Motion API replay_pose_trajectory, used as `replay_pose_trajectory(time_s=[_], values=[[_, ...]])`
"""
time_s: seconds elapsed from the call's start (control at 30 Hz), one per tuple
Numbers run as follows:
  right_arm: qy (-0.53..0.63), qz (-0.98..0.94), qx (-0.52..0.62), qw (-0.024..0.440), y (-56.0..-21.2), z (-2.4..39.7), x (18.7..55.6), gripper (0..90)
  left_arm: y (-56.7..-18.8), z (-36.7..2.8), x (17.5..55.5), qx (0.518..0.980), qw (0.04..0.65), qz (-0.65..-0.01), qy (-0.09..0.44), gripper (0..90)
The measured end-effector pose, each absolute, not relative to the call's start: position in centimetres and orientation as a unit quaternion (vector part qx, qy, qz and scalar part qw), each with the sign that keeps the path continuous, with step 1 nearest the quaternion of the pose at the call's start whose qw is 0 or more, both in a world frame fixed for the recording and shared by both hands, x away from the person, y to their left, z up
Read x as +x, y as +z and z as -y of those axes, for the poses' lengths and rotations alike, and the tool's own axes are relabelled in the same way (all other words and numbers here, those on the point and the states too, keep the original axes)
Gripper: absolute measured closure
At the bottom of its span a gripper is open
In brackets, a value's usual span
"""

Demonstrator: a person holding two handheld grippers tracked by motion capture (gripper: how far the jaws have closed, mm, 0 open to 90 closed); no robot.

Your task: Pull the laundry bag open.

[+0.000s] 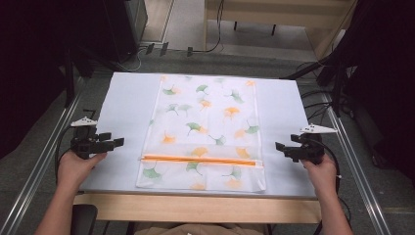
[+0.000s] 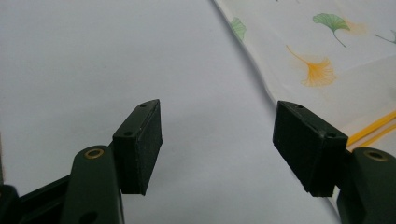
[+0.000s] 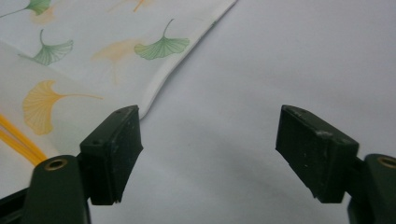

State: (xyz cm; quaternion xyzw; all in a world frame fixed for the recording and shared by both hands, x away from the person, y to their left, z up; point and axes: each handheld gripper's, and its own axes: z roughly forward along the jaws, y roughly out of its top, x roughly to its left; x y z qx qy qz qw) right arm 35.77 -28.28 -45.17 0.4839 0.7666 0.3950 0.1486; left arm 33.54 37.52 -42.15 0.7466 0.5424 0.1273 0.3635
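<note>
A white worktop (image 1: 127, 105) with a pale wooden front edge takes up the middle of the high view, with metal rails running along both its sides and grey floor beyond.

On it lies a ginkgo-leaf printed cloth bag (image 1: 205, 122), flat and rectangular, white with green and orange leaves. Its long axis runs from the person's edge of the worktop straight away toward the far edge, and it sits roughly midway between the two sides, its far end reaching the far edge. Its near end stops just short of the front edge.

An orange zipper (image 1: 200, 159) crosses the bag from side to side near its near end, at right angles to the long axis, so the zipped end points toward the person.

The left gripper (image 1: 110, 143) hovers over bare worktop to the left of the bag, level with the zipper, pointing inward toward it and well apart from the cloth. Its jaws stand released, wide apart with nothing between them.

The right gripper (image 1: 283, 148) mirrors it at the bag's right side, pointing inward, near the cloth edge but not touching. Its jaws are likewise released and empty.
</note>
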Motion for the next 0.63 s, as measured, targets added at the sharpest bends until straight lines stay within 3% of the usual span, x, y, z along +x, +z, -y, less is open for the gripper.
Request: replay_pose_trajectory(time_s=[0.63], values=[[0.386, -0.774, 0.482, 0.142, -45.35, 28.28, 35.85, 22.0, -42.43, -37.67, 33.79, 0.739, 0.36, -0.556, 0.124, 31.2]])
